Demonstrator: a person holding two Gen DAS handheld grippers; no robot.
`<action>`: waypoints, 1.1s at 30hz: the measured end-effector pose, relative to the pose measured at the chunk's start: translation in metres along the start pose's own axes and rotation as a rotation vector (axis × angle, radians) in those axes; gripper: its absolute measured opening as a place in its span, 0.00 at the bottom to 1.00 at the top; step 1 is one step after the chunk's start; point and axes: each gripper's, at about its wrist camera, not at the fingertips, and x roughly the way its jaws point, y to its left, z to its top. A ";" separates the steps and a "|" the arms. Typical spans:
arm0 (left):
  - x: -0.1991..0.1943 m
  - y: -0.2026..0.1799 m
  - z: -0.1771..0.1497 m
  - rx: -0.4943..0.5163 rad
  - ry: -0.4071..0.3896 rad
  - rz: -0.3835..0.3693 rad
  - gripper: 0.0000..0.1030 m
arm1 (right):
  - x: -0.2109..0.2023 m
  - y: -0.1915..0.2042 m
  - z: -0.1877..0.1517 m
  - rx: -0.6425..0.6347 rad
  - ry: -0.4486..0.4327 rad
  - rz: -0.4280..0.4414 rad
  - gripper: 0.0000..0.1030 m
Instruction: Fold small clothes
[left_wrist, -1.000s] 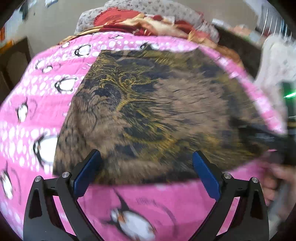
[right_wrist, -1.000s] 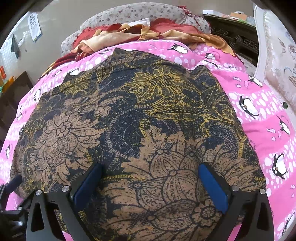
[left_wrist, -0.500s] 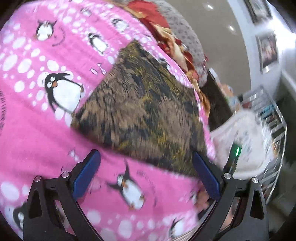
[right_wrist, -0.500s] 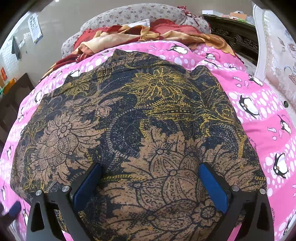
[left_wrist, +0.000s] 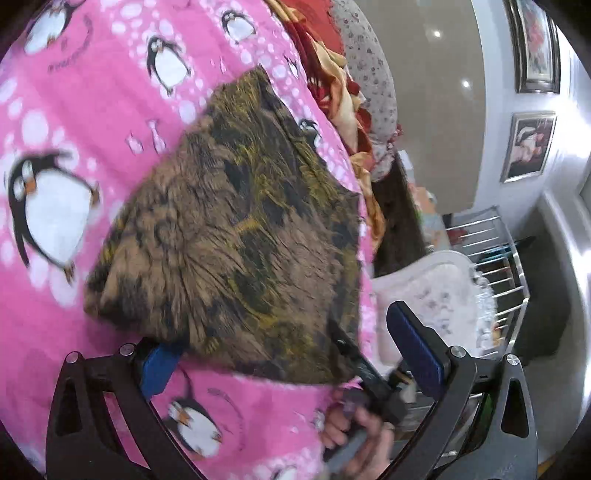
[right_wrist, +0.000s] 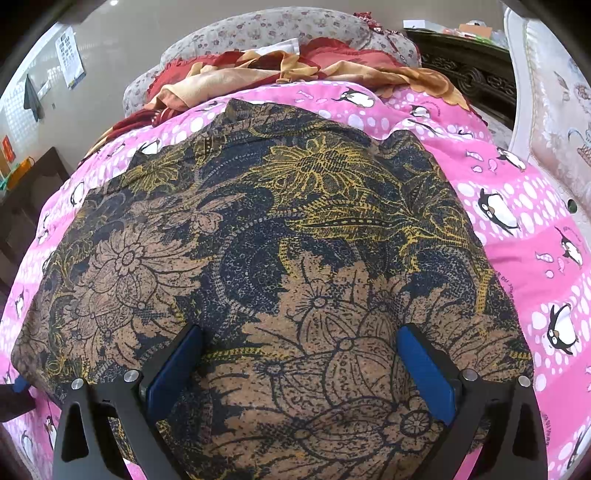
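A brown, navy and yellow floral cloth (right_wrist: 295, 236) lies spread flat on a pink penguin bedsheet (right_wrist: 517, 229). My right gripper (right_wrist: 299, 369) is open, low over the cloth's near part, with the fabric showing between its blue pads (right_wrist: 424, 373). In the left wrist view the same cloth (left_wrist: 240, 236) is seen tilted. My left gripper (left_wrist: 288, 356) is open at the cloth's near edge, and the hem overlaps the tip of its left finger (left_wrist: 159, 365). A hand (left_wrist: 354, 435) holding the right gripper (left_wrist: 369, 373) appears at the cloth's corner.
Red and tan fabrics (right_wrist: 288, 70) and a floral cushion (right_wrist: 258, 29) are heaped at the bed's far end. Dark carved furniture (right_wrist: 469, 70) stands beyond it. A white padded piece (left_wrist: 436, 291) and a wire drying rack (left_wrist: 491, 258) stand beside the bed.
My left gripper has swung and rolled, moving in to the cloth's near edge until the hem overlaps one finger. The right gripper has stayed in place over the cloth.
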 end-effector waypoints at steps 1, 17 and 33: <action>-0.006 0.006 0.003 -0.030 -0.028 0.006 0.99 | 0.000 0.000 0.000 0.001 0.000 0.001 1.00; 0.002 0.001 -0.005 0.111 -0.029 0.125 0.83 | 0.000 0.000 0.000 0.003 -0.002 0.003 1.00; -0.011 0.028 -0.019 0.153 -0.185 0.212 0.27 | -0.002 0.011 0.005 -0.037 0.043 -0.078 1.00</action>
